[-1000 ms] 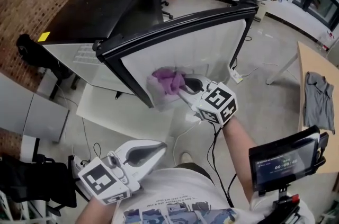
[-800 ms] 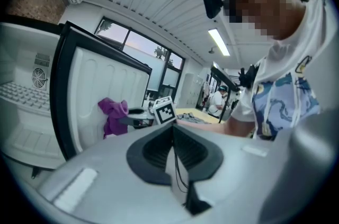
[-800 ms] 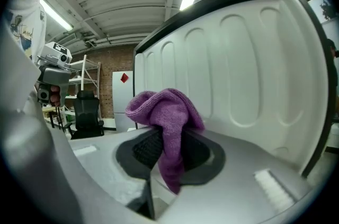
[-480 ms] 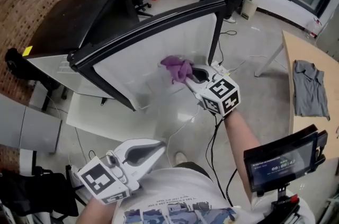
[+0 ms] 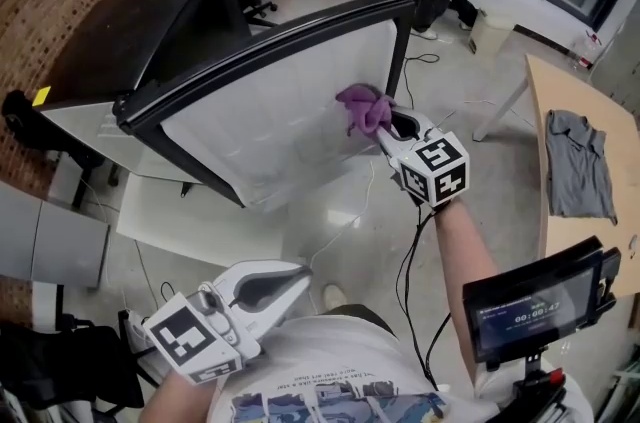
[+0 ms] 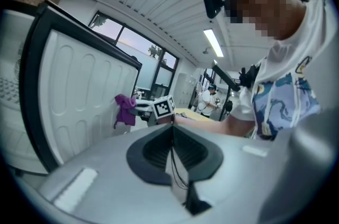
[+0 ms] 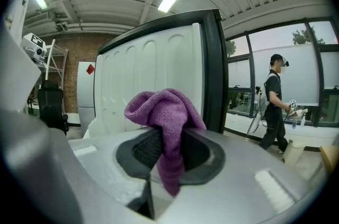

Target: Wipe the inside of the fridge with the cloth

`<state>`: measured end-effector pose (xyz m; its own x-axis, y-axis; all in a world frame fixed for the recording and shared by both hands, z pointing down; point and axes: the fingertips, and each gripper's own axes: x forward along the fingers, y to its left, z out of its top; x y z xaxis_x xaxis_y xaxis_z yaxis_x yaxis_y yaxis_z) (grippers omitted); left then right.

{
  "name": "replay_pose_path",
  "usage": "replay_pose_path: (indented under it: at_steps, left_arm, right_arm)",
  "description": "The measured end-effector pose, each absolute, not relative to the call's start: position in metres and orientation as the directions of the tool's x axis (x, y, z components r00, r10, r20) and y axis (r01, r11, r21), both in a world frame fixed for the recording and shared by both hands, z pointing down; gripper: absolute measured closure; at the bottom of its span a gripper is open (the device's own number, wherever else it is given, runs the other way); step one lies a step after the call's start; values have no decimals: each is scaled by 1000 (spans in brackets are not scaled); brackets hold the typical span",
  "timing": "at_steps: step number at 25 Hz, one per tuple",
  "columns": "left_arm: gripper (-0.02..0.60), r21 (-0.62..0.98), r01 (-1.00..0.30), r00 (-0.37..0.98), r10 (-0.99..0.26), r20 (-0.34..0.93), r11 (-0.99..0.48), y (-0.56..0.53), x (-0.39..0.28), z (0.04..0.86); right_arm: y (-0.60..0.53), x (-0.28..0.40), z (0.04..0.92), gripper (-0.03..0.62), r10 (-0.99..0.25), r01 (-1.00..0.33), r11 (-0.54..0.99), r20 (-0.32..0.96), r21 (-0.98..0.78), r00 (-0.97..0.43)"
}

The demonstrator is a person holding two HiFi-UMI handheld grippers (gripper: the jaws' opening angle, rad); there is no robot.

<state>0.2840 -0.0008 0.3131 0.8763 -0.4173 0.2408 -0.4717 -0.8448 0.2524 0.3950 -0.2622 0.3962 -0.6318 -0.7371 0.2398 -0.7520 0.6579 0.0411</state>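
You're clamping the crumpled purple cloth (image 5: 365, 108) in your right tool (image 5: 400, 133); the white ribbed fridge door panel (image 5: 270, 126) is lying leftward.

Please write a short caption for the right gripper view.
Right gripper holding a purple cloth before the fridge door and its white inner panel.

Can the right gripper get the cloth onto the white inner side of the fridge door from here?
Likely yes: the right gripper, shut on the purple cloth, is right at the white door panel, with nothing between them.
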Motion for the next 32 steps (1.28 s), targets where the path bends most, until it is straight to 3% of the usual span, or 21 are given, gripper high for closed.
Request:
replay_pose_path:
  at_steps: [8, 19, 26, 32]
  left_arm:
    - [575, 258, -483, 871, -429, 240, -837, 1, 272, 315]
    - [575, 274, -509, 858, -454, 241, -816, 8, 255, 310]
    - [575, 277, -564, 824, -510, 247, -778, 7, 229, 312]
    - [575, 288, -595, 803, -542, 249, -750, 5, 216, 314]
  right_arm:
    - [-252, 390, 394, 514, -735, -749, 662, 223, 28, -641]
    - [-178, 262, 402, 514, -400, -403, 914, 260, 44, -879]
    - [-158, 192, 422, 514, -245, -220, 969, 343, 112, -907]
    - [-162, 177, 449, 514, -220, -166, 973, 432, 158, -875]
